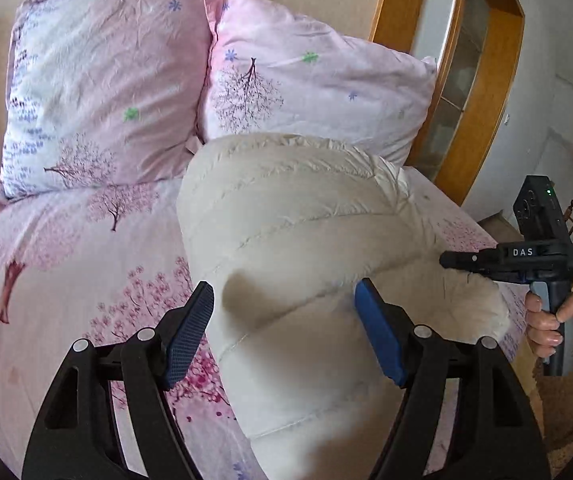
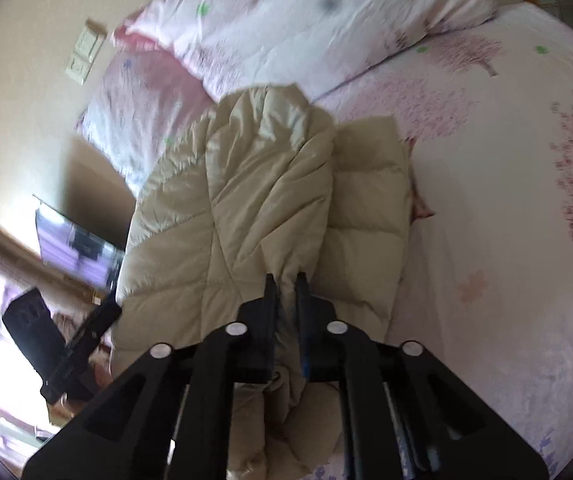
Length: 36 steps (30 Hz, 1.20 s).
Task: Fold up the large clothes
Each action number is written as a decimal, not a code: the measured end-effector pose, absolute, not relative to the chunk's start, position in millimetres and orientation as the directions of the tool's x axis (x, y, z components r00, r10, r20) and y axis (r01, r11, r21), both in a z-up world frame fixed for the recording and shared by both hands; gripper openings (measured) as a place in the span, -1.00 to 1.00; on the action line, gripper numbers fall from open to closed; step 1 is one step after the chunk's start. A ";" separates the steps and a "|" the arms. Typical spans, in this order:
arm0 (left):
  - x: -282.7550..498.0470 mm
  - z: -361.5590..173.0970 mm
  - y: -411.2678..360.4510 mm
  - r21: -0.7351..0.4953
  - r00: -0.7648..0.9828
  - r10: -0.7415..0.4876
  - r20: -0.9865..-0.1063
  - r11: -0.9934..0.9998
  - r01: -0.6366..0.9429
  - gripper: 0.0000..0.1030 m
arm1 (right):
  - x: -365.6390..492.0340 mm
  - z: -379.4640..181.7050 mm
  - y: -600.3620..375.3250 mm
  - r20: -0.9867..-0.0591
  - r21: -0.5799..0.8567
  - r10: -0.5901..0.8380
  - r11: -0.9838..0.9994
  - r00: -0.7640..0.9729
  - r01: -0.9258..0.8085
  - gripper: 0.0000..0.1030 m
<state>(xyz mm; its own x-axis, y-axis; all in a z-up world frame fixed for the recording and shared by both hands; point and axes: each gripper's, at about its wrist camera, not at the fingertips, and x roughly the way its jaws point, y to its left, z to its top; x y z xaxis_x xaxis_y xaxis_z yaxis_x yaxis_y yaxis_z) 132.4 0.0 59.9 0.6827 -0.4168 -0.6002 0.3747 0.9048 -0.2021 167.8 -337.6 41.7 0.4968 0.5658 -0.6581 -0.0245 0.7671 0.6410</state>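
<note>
A cream quilted puffer jacket point(image 1: 298, 240) lies on the pink floral bed. My left gripper point(image 1: 284, 320) is open, its blue pads on either side of the jacket's near part, hovering above it. My right gripper point(image 1: 446, 260) shows at the right of the left wrist view, its tip at the jacket's right edge. In the right wrist view my right gripper point(image 2: 285, 280) is shut on a fold of the jacket point(image 2: 246, 192) and holds that part lifted over the rest.
Two pink floral pillows point(image 1: 98, 92) point(image 1: 306, 84) lean at the head of the bed point(image 1: 46, 280). A wooden-framed cabinet point(image 1: 482, 80) stands to the right. The bed's right edge point(image 1: 518, 300) drops to a carpeted floor. A wall socket point(image 2: 80, 54) is behind.
</note>
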 end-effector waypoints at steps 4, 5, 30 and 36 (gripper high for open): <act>132.0 58.8 -0.7 -0.175 0.692 -0.403 -0.599 0.909 0.378 0.44 | 157.4 35.5 -350.2 -0.670 0.621 0.514 0.783 0.536 0.026 -0.87; 132.9 58.4 -1.0 -0.177 0.688 -0.407 -0.601 0.907 0.383 0.45 | 155.1 29.1 -353.6 -0.677 0.625 0.513 0.780 0.528 0.043 -0.87; 191.6 73.7 -7.4 -0.212 0.633 -0.454 -0.627 0.881 0.422 0.49 | 213.4 52.6 -388.1 -0.645 0.632 0.455 0.770 0.614 0.093 0.12; 222.4 72.8 -57.9 -0.055 0.620 -0.363 -0.695 0.888 0.457 0.48 | 249.7 46.9 -370.1 -0.649 0.635 0.480 0.769 0.590 0.073 -0.50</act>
